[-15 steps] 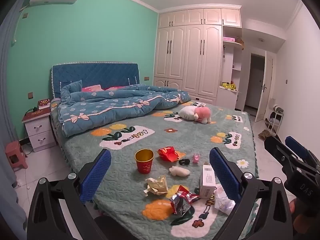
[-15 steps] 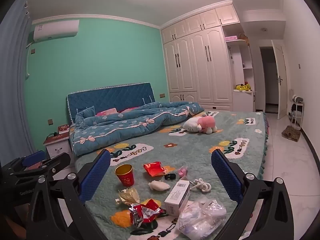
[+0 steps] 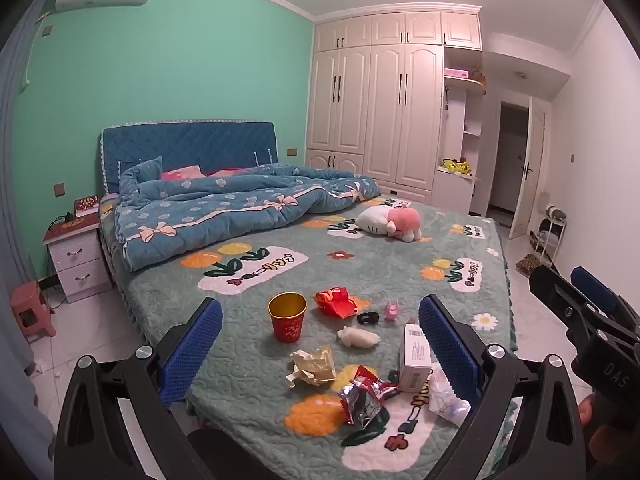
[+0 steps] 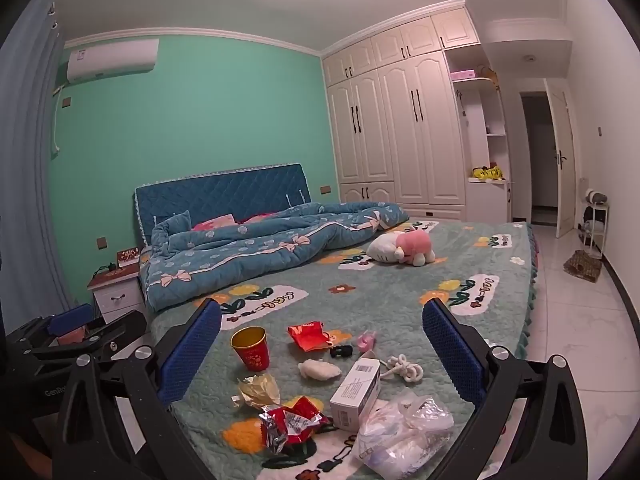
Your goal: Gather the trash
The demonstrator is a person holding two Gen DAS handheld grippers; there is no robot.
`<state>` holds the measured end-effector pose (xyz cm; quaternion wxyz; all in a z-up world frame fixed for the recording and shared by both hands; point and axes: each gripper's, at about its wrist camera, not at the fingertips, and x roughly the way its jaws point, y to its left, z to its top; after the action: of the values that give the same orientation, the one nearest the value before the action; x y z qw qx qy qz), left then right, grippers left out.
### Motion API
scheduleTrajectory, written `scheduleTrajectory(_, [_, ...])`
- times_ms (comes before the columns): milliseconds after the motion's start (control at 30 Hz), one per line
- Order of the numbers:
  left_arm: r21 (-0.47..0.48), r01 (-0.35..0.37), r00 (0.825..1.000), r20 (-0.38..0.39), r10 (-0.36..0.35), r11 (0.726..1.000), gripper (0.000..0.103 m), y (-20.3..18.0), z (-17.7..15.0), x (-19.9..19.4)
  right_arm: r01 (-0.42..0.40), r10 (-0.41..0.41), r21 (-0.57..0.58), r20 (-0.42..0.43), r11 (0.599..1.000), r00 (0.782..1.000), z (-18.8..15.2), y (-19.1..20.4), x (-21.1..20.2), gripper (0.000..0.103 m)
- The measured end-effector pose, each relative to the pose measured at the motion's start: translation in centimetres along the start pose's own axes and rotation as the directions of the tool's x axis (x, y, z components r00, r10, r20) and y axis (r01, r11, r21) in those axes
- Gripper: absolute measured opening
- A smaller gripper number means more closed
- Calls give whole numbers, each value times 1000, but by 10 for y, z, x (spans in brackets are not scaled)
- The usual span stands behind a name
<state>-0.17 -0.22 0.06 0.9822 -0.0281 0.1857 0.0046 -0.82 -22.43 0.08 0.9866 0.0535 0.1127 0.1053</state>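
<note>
Both tongs are hanging spread wide and empty at the foot edge of the bed, left tongs and right tongs aiming slightly down at the litter as if picking a first target. The trash is lying clustered near that edge: a red cup, a crumpled wrapper, a foil packet, a white box and a plastic bag nearest the right tongs.

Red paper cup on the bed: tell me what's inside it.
The red paper cup stands upright on the bedspread. Its gold lining shows near the rim and nothing sticks out above it. The bottom is hidden by the near wall in both views, so small contents cannot be ruled out.
</note>
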Motion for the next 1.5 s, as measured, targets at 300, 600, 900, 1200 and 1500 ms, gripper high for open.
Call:
scheduleTrajectory(300, [4, 2, 1000, 0, -2, 1000, 97, 1, -3, 0, 0, 0, 0, 0, 1000, 1000, 0, -1, -1, 99])
scheduleTrajectory(600, [10, 5, 1000, -7, -5, 1000, 97, 0, -4, 5, 0, 0, -1, 0, 1000, 1000, 1, 0, -1, 99])
scheduleTrajectory(900, [13, 6, 1000, -9, -5, 1000, 97, -1, -4, 5, 0, 0, 0, 1, 1000, 1000, 0, -1, 0, 99])
scheduleTrajectory(1200, [13, 4, 1000, -9, -4, 1000, 97, -2, -4, 5, -1, 1, -1, -1, 1000, 1000, 2, 1, -1, 99])
scheduleTrajectory(1500, [14, 5, 1000, -12, -4, 1000, 97, -2, -7, 6, -5, 5, -4, -7, 1000, 1000, -5, 5, 7, 99])
